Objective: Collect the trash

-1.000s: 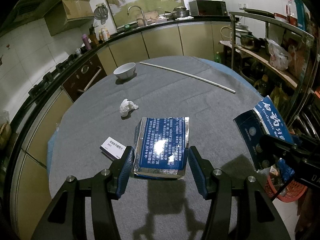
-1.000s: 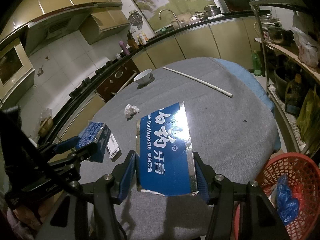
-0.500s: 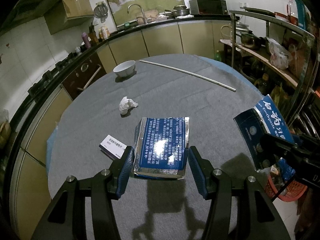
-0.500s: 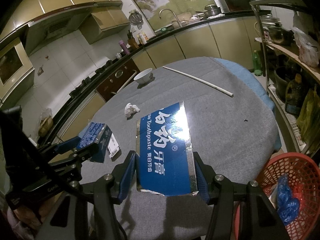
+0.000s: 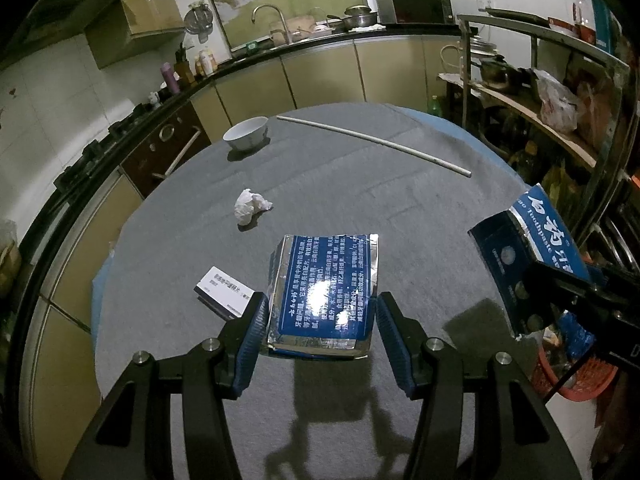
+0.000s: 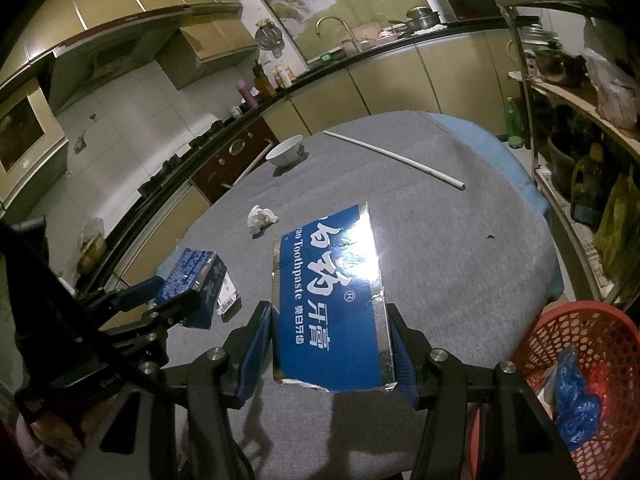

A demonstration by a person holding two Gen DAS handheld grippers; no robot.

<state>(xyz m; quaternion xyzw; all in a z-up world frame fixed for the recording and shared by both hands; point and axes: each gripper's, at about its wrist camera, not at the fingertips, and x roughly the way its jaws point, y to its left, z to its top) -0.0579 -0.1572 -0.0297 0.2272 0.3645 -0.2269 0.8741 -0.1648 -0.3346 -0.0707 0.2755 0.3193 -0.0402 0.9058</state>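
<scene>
Dim kitchen counters curved behind a round table (image 5: 168, 248) covered in grey cloth, and across the last second nothing on it had shifted: both hands had held where they were, so the collecting stood at a pause, not a step forward.

Going left to right in the left wrist view, a small white-and-purple carton (image 5: 224, 291) lay flat on the cloth just beside the left gripper (image 5: 318, 326), whose blue pads were clamped on the sides of a blue toothpaste box half (image 5: 325, 294) with silver edges and white printed text, lifted clear of the cloth and casting a shadow below. Farther back sat a crumpled tissue (image 5: 250, 208), a white bowl (image 5: 246, 133) and a long white rod (image 5: 372, 142). At the right edge the right gripper (image 6: 332, 354) showed, grasping the other blue toothpaste box piece (image 6: 332, 304), lettered "Toothpaste", the same as before. Beyond it, off the table's right side, stood a red mesh basket (image 6: 600, 320) with blue plastic already in it.

With no change in either grip, I judged both pieces ready for carrying over to the basket, the right one being nearer. The tissue and small carton were yet to be picked up.
</scene>
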